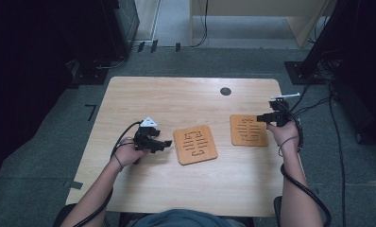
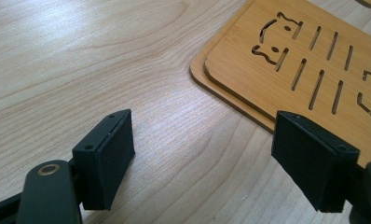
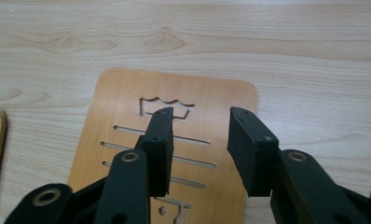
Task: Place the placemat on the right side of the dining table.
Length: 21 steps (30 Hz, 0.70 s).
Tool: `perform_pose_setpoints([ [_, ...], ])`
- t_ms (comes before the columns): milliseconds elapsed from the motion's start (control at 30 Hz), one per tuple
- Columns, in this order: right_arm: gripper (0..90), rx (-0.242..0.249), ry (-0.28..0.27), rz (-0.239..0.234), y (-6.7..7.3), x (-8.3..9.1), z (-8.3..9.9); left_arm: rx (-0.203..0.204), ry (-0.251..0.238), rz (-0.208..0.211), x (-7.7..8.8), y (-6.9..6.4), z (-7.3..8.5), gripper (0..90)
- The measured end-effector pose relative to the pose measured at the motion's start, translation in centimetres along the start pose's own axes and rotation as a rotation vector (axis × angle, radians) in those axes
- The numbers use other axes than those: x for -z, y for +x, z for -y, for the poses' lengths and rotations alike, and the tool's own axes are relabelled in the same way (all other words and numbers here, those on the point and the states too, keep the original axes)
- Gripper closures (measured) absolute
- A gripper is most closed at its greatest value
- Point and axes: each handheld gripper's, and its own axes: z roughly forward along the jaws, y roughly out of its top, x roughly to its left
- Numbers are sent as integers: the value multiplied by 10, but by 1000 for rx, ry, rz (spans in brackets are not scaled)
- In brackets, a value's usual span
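Note:
Two square wooden coasters with cut-out slots lie on the table. One coaster (image 1: 195,144) is near the middle; in the left gripper view it looks like two stacked coasters (image 2: 309,56). My left gripper (image 1: 163,144) is just left of it, open, with bare table between its pads (image 2: 111,154). The other coaster (image 1: 248,130) lies at the right. My right gripper (image 1: 261,117) hovers over its right side, open, and the coaster (image 3: 127,107) shows beneath and between its pads (image 3: 160,144).
The light wooden table (image 1: 167,99) has a round dark grommet hole (image 1: 226,91) near its back edge. Cables trail from both grippers. Dark equipment and cables stand on the grey floor around the table.

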Motion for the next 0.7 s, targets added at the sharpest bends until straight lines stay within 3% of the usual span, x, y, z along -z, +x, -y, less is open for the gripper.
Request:
perform_pose_setpoints([
  [467, 422, 38, 20, -50, 21, -17, 7, 0, -5, -1, 0, 0, 0, 195],
  [700, 355, 95, 32, -60, 36, -26, 12, -2, -7, -2, -1, -1, 1, 190],
])
